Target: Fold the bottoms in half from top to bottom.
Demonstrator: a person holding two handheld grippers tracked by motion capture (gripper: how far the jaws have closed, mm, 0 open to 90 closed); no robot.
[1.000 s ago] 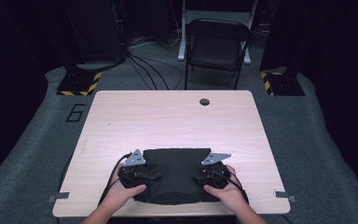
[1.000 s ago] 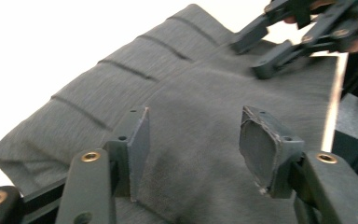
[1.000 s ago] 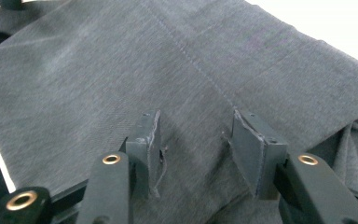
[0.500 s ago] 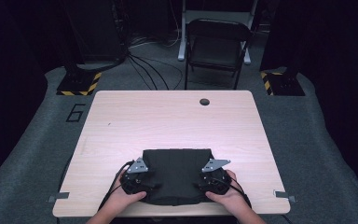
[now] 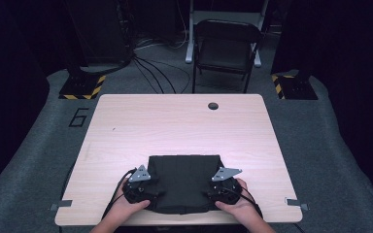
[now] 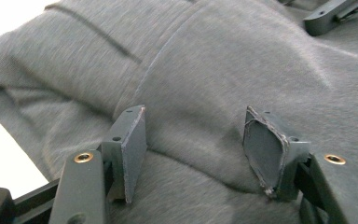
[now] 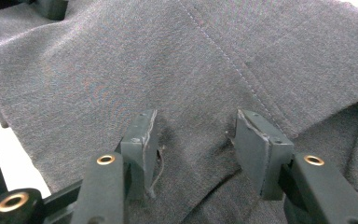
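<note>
High view first: a dark folded garment (image 5: pixel 184 182) lies at the near edge of the light wooden table (image 5: pixel 175 126), with the left gripper (image 5: pixel 143 190) and right gripper (image 5: pixel 223 187) resting on its two near corners. Both stand with jaws apart — in each gripper view the pads straddle a low hump of grey cloth without pinching it, so nothing is held. The work looks like folding or smoothing, at the point of taking hold; the next move calls for closing on the cloth at both sides evenly, so one corner does not drag. Beyond the table — dark grey carpet, a folding chair (image 5: pixel 226 53), loose cables (image 5: pixel 150 68), and a small grommet hole (image 5: pixel 213 106).
</note>
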